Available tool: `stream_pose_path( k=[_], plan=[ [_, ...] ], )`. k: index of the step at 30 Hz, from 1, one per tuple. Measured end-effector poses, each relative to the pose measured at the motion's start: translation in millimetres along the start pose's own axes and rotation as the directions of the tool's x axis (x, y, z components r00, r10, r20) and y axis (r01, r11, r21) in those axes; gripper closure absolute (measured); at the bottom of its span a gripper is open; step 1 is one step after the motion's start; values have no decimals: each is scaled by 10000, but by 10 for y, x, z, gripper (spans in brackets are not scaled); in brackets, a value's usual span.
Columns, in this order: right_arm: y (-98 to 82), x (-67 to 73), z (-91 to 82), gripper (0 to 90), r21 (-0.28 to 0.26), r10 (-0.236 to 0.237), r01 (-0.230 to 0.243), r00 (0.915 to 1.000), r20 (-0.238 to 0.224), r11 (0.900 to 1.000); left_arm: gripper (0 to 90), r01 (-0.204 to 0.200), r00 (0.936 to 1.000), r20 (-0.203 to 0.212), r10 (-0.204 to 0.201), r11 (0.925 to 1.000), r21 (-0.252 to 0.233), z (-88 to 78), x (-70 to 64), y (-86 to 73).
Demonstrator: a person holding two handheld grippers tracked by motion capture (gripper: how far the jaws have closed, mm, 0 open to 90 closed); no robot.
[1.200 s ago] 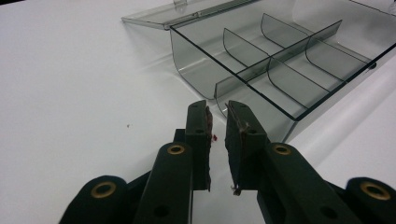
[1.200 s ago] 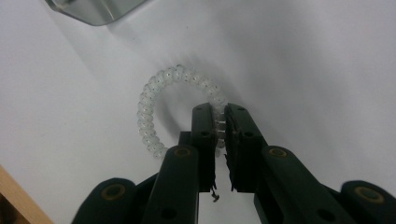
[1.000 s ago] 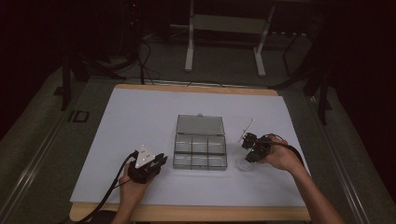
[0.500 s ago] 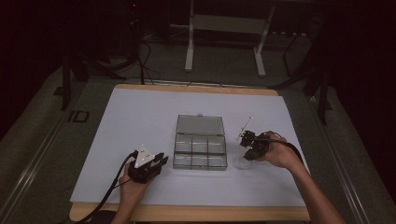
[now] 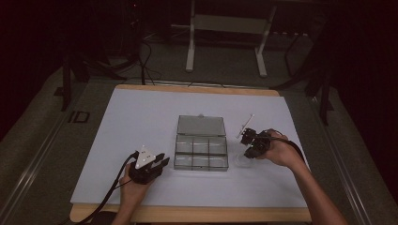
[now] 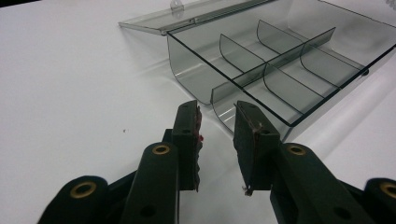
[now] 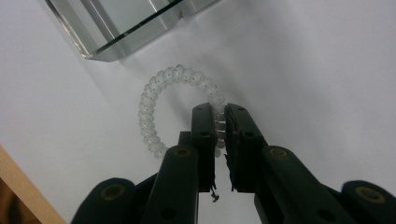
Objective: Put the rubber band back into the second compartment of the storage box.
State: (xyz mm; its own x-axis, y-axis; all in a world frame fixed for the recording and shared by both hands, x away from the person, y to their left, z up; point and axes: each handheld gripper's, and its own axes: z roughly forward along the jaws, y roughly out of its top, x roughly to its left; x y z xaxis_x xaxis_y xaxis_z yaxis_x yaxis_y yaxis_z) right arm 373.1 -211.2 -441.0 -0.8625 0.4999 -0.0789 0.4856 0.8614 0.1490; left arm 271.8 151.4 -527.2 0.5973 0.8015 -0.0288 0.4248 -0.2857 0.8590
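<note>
Clear beads: bracelet pinched at one side by the right gripper, on the table just beside the compartment box.
Left gripper: jaws have just been opening, nothing between them, aimed at the box's near corner.
Nearer hand: right.

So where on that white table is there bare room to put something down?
The white table is bare left of the clear box and along its far edge. It is crowded right of the box, where the right claw grips a bead bracelet.
</note>
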Motion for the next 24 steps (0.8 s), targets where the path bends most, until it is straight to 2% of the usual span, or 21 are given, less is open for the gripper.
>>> stream_pose_path(
  k=[24],
  plan=[
    [128, 17, -140, 823, -300, -166, 169, 9998, 100, 9994, 695, -56, 10000, -14, 56, 10000, 34, 8, -9, -3]
  ],
)
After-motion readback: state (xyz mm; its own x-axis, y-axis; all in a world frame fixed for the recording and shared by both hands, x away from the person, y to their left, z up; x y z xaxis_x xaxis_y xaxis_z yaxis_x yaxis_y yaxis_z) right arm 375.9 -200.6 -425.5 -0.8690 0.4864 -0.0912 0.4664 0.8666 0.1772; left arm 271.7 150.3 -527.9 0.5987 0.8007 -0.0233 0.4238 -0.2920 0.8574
